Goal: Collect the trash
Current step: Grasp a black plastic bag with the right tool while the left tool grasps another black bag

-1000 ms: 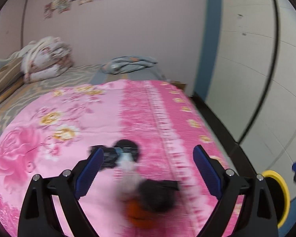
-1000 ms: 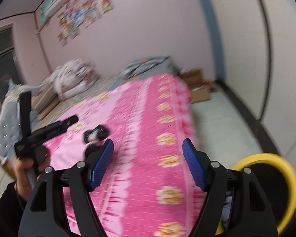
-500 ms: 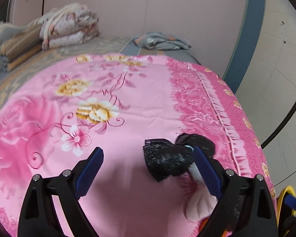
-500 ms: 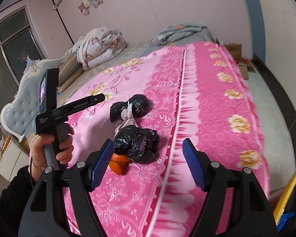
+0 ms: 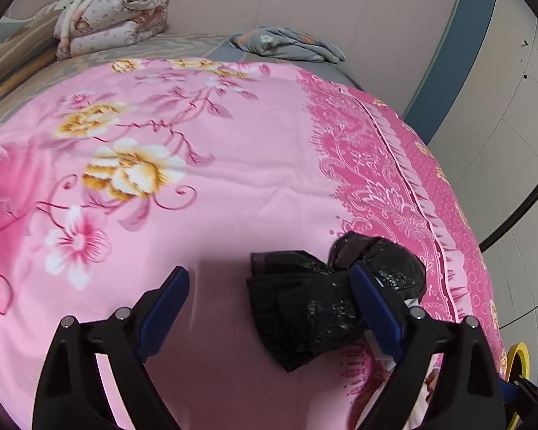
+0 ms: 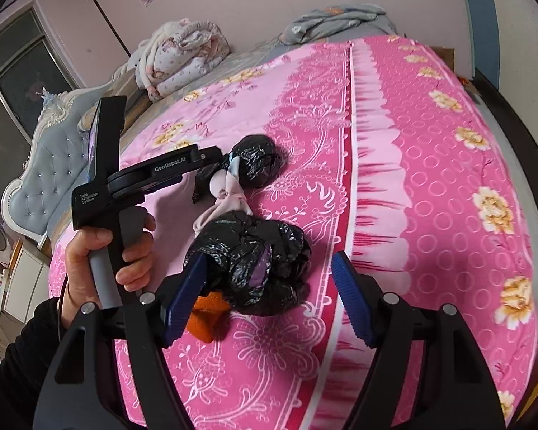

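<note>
On the bed's pink flowered bedspread (image 6: 430, 165) lie two crumpled black plastic bags joined by a pale pinkish strip (image 6: 229, 197).

The right hand-held gripper (image 6: 267, 295) hangs over the nearer black bag (image 6: 254, 261) with its blue fingers spread wide. The bag sits between them, closer to the left finger, and no pad clearly presses on it. An orange scrap (image 6: 208, 313) pokes out from under this bag, just behind the left finger.

The left hand-held gripper (image 5: 269, 308) is also spread wide, above the farther black bag (image 5: 319, 304). That bag lies toward its right finger, which overlaps the bag's rounded end in the left wrist view; whether they touch is unclear. In the right wrist view the person's left hand (image 6: 107, 254) grips the handle of that gripper beside the bags.
</note>
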